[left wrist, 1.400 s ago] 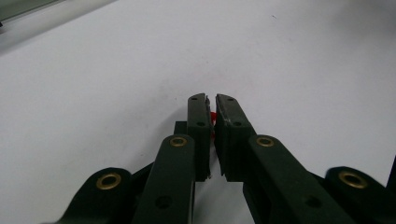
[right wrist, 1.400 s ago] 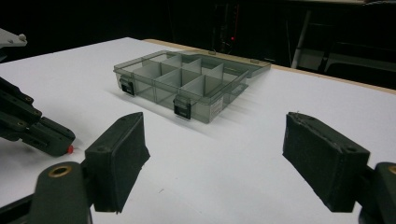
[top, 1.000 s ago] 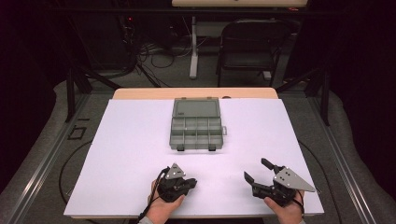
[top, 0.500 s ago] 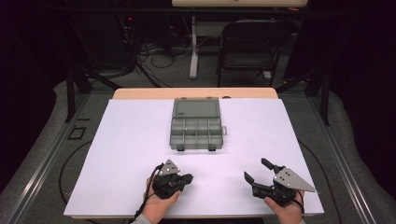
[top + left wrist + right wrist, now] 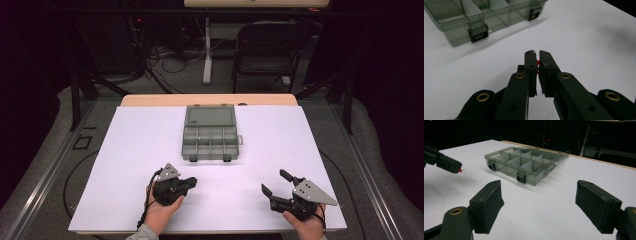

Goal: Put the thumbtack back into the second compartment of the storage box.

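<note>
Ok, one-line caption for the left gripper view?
Left gripper shut on a small red item, near the open organizer box on the white table.

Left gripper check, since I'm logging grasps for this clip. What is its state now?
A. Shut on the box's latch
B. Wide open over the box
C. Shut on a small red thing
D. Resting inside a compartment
C: the left gripper has its jaws pressed together on a small red thing, short of the compartment box.

The box [image 5: 210,135] is smoky clear glossy plastic with black latches. The table [image 5: 125,150] has a matt white sheet over wood. Gripper pads [image 5: 487,205] look rough, matt.
</note>
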Tool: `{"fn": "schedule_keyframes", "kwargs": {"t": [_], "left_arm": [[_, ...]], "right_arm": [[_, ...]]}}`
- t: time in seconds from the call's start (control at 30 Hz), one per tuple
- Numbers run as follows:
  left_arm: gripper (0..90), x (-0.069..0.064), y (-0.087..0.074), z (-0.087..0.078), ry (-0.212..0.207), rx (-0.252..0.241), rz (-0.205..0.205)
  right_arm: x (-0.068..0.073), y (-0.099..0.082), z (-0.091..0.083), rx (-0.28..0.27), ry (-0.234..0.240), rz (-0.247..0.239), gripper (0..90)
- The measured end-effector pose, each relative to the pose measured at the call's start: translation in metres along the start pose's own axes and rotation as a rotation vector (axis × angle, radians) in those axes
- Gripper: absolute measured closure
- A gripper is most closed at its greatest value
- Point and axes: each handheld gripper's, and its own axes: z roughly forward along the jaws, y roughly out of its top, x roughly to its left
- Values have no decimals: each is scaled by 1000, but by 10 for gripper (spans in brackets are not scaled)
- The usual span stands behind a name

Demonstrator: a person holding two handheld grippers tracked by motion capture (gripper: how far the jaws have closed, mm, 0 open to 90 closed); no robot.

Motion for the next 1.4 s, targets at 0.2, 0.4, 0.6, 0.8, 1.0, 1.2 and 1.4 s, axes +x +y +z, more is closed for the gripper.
{"fn": "schedule_keyframes", "kwargs": {"t": [0.2, 0.4, 0.6, 0.8, 1.0, 1.2, 1.4], "left_arm": [[852, 8, 3, -6, 16, -19, -18], [852, 17, 9, -11, 27, -48, -41], [852, 27, 19, -13, 43, -75, -58], [852, 35, 36, -13, 41, -86, -83], [852, 39, 62, -8, 51, -67, -69], [852, 42, 85, 4, 58, -39, -56], [852, 43, 104, 22, 72, -5, -44]], "right_arm": [[-1, 0, 0, 3, 0, 2, 207], [-2, -1, 1, 7, 0, 13, 207], [-4, -2, 2, 10, -5, 22, 207], [-3, -2, 1, 9, -2, 14, 207], [0, 0, 0, 3, 1, 8, 207], [0, -1, 1, 12, 0, 16, 207], [0, -1, 2, 4, -2, 17, 207]]}}
